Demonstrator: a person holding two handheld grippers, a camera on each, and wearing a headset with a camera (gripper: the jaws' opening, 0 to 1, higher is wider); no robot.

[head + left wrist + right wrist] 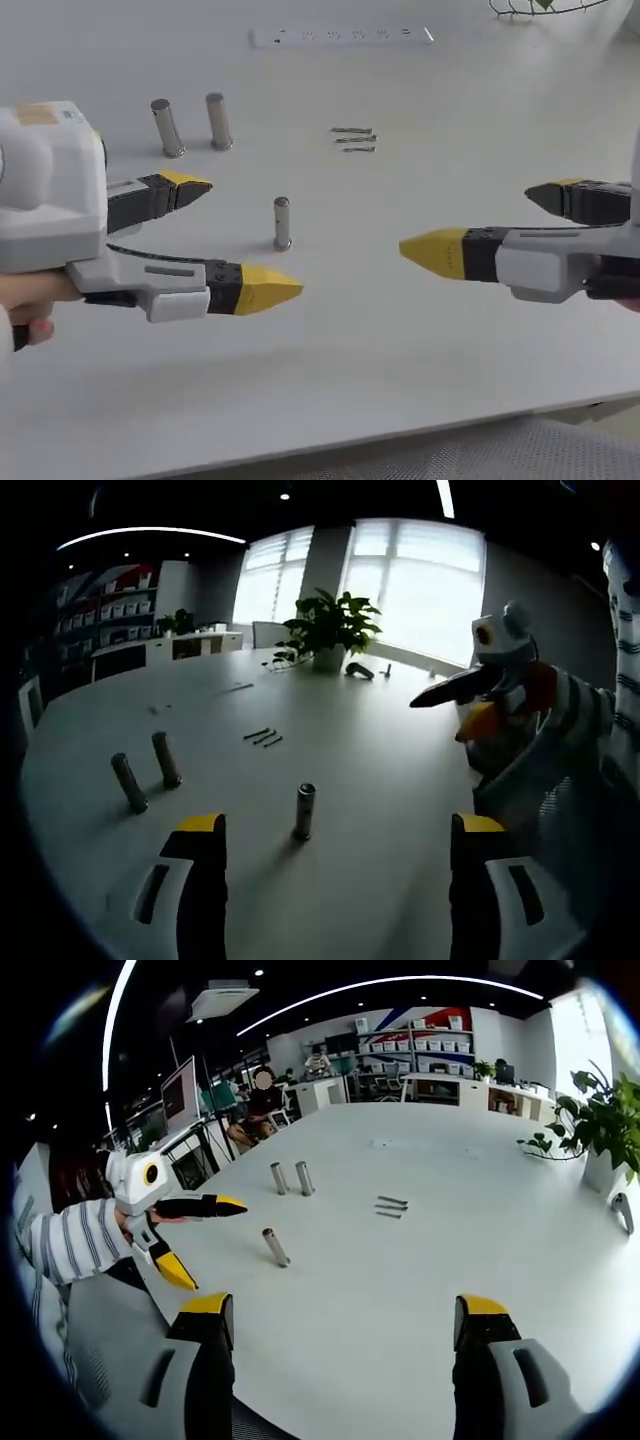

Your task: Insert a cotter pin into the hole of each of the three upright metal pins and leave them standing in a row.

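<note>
Three upright metal pins stand on the white table: two side by side at the back left (166, 128) (218, 121) and one alone nearer me (282, 222). Three cotter pins (354, 139) lie in a small stack behind it. My left gripper (232, 236) is held open at the left, with nothing between its yellow-tipped jaws, just short of the near pin (304, 811). My right gripper (480, 222) is open and empty at the right, pointing towards the left one. The right gripper view has the pins (274, 1246) (291, 1178) and cotter pins (390, 1207) ahead.
A white power strip (340, 37) lies at the table's far edge. A potted plant (326, 630) stands at the far end of the table in the left gripper view. A seated person (258, 1110) and monitors are across the room.
</note>
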